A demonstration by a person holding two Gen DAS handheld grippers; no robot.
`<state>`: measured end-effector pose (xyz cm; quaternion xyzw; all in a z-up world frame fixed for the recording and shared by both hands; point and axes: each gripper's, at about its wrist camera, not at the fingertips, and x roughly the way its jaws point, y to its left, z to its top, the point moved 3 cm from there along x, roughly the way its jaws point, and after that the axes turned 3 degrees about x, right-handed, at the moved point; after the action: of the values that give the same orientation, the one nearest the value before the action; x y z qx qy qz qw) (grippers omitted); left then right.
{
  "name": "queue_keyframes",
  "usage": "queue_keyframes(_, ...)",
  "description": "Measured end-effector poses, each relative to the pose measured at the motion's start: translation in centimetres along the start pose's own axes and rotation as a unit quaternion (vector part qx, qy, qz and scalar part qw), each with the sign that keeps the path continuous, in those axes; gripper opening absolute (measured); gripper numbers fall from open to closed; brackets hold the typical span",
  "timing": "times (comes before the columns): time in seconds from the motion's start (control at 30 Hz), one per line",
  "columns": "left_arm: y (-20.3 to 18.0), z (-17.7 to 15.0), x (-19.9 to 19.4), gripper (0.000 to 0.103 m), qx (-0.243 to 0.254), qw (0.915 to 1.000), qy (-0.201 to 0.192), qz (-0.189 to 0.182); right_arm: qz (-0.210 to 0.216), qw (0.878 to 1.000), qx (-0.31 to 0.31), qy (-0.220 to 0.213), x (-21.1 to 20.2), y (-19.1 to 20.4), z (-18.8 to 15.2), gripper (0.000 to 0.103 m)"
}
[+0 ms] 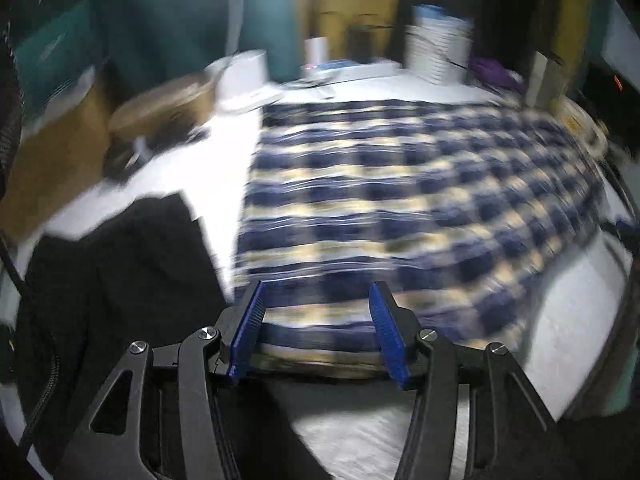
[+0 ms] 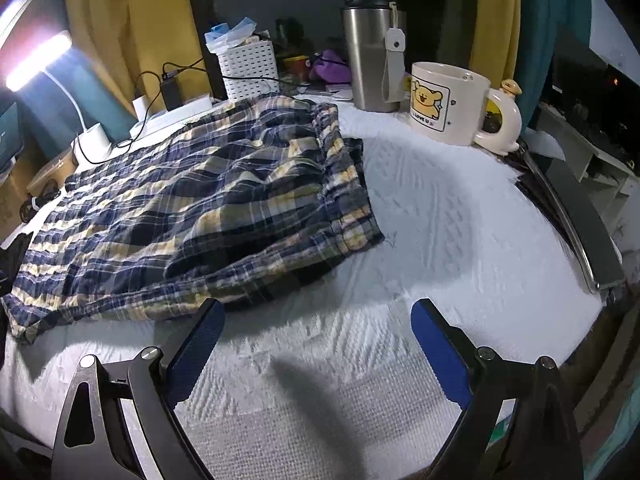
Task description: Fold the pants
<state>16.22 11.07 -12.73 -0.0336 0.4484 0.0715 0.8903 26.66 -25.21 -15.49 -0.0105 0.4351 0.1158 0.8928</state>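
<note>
flat, plaid pants on white cloth; both grippers agape

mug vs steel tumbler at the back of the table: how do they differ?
The mug is cream with a yellow bear print; the tumbler is plain brushed steel. The mug is short and wide with a side handle; the tumbler is tall and narrow with a strap hanging down it. The mug is open-topped; the tumbler has a dark lid. Both stand upright on the white cloth, clear of the plaid pants.
</note>
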Motion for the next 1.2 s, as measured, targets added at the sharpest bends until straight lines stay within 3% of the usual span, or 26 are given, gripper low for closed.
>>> queue_keyframes(0.1,1.0,-0.5,1.0,0.05,-0.011,0.9998,0.012,-0.008,-0.004,1.0,-0.001,0.004,0.3,0.0,0.1,0.095)
queue_keyframes(0.13,1.1,-0.7,1.3,0.044,-0.005,0.9998,0.017,-0.001,-0.005,1.0,-0.001,0.006,0.4,0.0,0.1,0.095)
queue_keyframes(0.17,1.1,-1.0,1.8,0.027,0.001,0.9997,0.025,0.006,-0.006,1.0,-0.001,0.008,0.5,0.0,0.2,0.095)
queue_keyframes(0.2,1.0,-1.3,1.9,0.021,0.015,0.9994,0.02,0.022,-0.006,1.0,-0.001,0.008,0.6,0.0,0.2,0.095)
queue_keyframes(0.3,0.7,-1.8,1.6,0.018,0.045,0.998,0.007,0.045,-0.006,1.0,-0.002,0.012,0.8,0.1,0.3,0.095)
queue_keyframes(0.4,1.1,-1.8,1.4,0.009,0.041,0.9976,0.015,0.053,-0.005,1.0,-0.004,0.015,1.1,0.3,0.3,0.095)
queue_keyframes(0.57,2.0,-1.6,1.1,0.006,0.012,0.999,0.018,0.04,-0.006,1.0,-0.003,0.013,1.1,0.6,0.6,0.095)
queue_keyframes(0.77,2.3,-0.7,1.2,0.008,-0.024,0.9993,0.021,0.02,-0.004,1.0,-0.003,0.011,1.3,1.0,0.8,0.095)
queue_keyframes(0.83,2.4,-0.3,1.2,0.02,-0.026,0.9991,0.01,0.033,-0.004,1.0,-0.002,0.009,1.3,1.0,0.9,0.095)
queue_keyframes(0.87,2.5,0.0,1.3,0.035,-0.029,0.9991,0.003,0.032,-0.004,1.0,-0.001,0.009,1.3,1.0,1.0,0.095)
queue_keyframes(0.9,2.6,0.2,1.4,0.041,-0.031,0.9992,0.002,0.027,-0.004,1.0,0.0,0.01,1.3,1.0,1.0,0.095)
queue_keyframes(1.07,2.2,1.1,2.7,0.041,-0.018,0.9997,-0.003,0.013,-0.008,1.0,0.001,0.012,1.4,0.9,1.0,0.095)
queue_keyframes(1.13,2.1,1.2,3.0,0.035,-0.013,0.9998,-0.002,0.014,-0.011,1.0,0.004,0.012,1.3,0.7,1.0,0.095)
queue_keyframes(1.17,2.1,1.2,3.2,0.016,-0.01,0.9998,0.0,0.019,-0.013,1.0,0.006,0.013,1.3,0.5,0.9,0.095)
queue_keyframes(1.2,2.1,1.1,3.4,0.006,-0.005,0.9996,0.003,0.028,-0.015,1.0,0.008,0.014,1.4,0.4,0.9,0.095)
